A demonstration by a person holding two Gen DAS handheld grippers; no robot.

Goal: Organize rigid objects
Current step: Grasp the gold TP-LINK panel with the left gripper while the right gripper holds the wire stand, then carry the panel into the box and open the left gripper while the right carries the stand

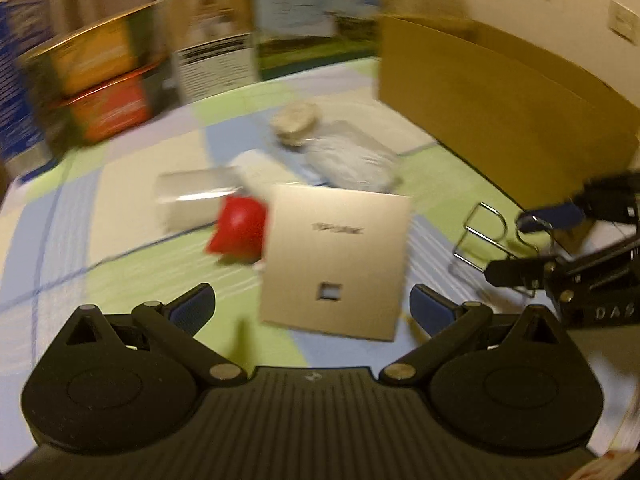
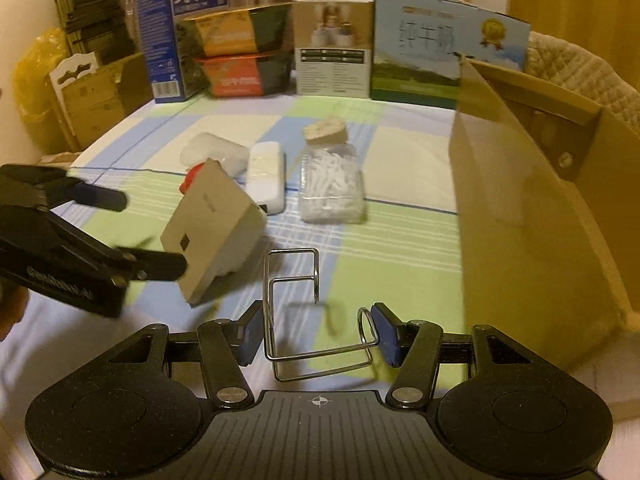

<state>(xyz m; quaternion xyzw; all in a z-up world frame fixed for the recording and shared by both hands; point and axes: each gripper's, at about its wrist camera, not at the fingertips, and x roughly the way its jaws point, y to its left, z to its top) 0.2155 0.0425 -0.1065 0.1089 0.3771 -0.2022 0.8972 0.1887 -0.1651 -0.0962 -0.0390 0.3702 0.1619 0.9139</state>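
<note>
Resting between the blue pads of the right tongs (image 2: 318,334), a bent chrome wire rack (image 2: 308,312) lies low over the checked blue, green and cream cloth (image 2: 400,248) that covers the desk; the left pad touches the rack's upright bar and the right pad meets its small loop, so the tongs pinch the rack across its width. To its left, a beige square wall-panel device with a small square port (image 2: 212,224) is tilted up on one edge. In the right wrist view the lower finger of the left tongs (image 1: 312,308) meets the panel's bottom corner while the upper finger stands apart from it; in the left wrist view the tongs are spread wide with the panel between the pads, not touched by either. Behind the panel sit a red rounded object (image 1: 240,228), a clear plastic case (image 2: 214,152), a white rectangular block (image 2: 266,176) and a clear plastic jar with a tan lid holding white sticks (image 2: 330,176), lying on its side. An open brown cardboard box (image 2: 520,184) stands at the right edge of the desk. Along the far edge stands a row of printed cartons (image 2: 332,48), among them a blue milk carton (image 2: 176,32).
</note>
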